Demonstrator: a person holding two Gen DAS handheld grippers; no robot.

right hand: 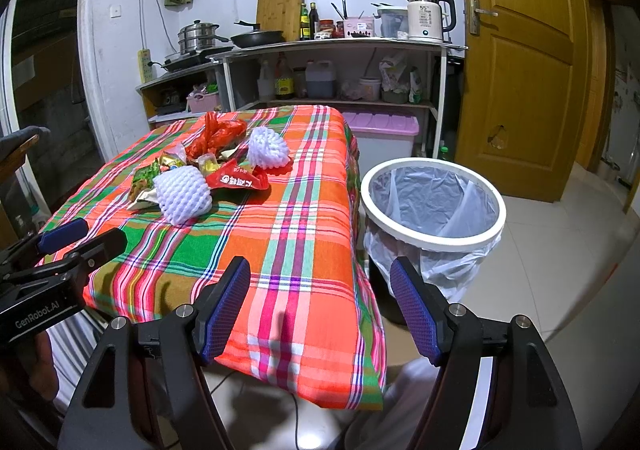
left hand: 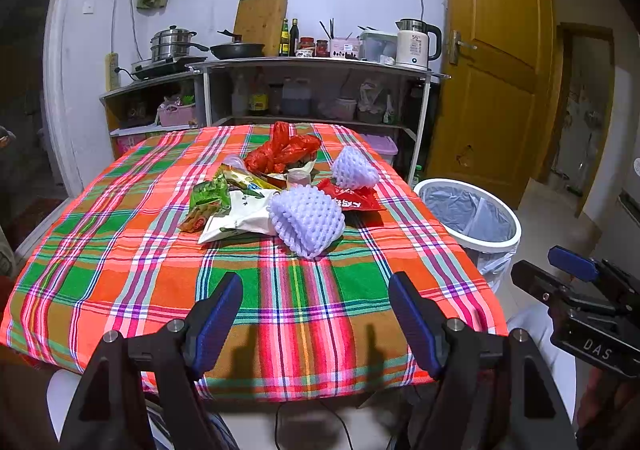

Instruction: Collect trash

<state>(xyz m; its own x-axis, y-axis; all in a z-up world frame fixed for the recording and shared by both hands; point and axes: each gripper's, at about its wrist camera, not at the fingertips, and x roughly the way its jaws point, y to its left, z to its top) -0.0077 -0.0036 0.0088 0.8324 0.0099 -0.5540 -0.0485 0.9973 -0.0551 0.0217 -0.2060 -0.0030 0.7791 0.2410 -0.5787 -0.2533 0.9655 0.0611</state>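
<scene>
A pile of trash lies in the middle of the plaid-covered table (left hand: 120, 250): a near white foam fruit net (left hand: 306, 220) (right hand: 182, 196), a far foam net (left hand: 354, 168) (right hand: 267, 148), a red plastic bag (left hand: 284, 150) (right hand: 214, 132), a red wrapper (left hand: 352, 200) (right hand: 238, 180), a green snack packet (left hand: 208, 200) (right hand: 144, 176) and a white packet (left hand: 236, 218). A white bin (left hand: 470, 216) (right hand: 434, 202) with a clear liner stands on the floor right of the table. My left gripper (left hand: 316, 290) is open and empty over the table's near edge. My right gripper (right hand: 320, 278) is open and empty over the table's right front corner.
A shelf unit (left hand: 312, 64) behind the table holds a kettle (left hand: 416, 44), pots, a pan, bottles and a cutting board. A purple-lidded box (right hand: 380, 124) sits behind the table. A wooden door (right hand: 520, 62) stands at the right. A cable hangs below the table's front edge.
</scene>
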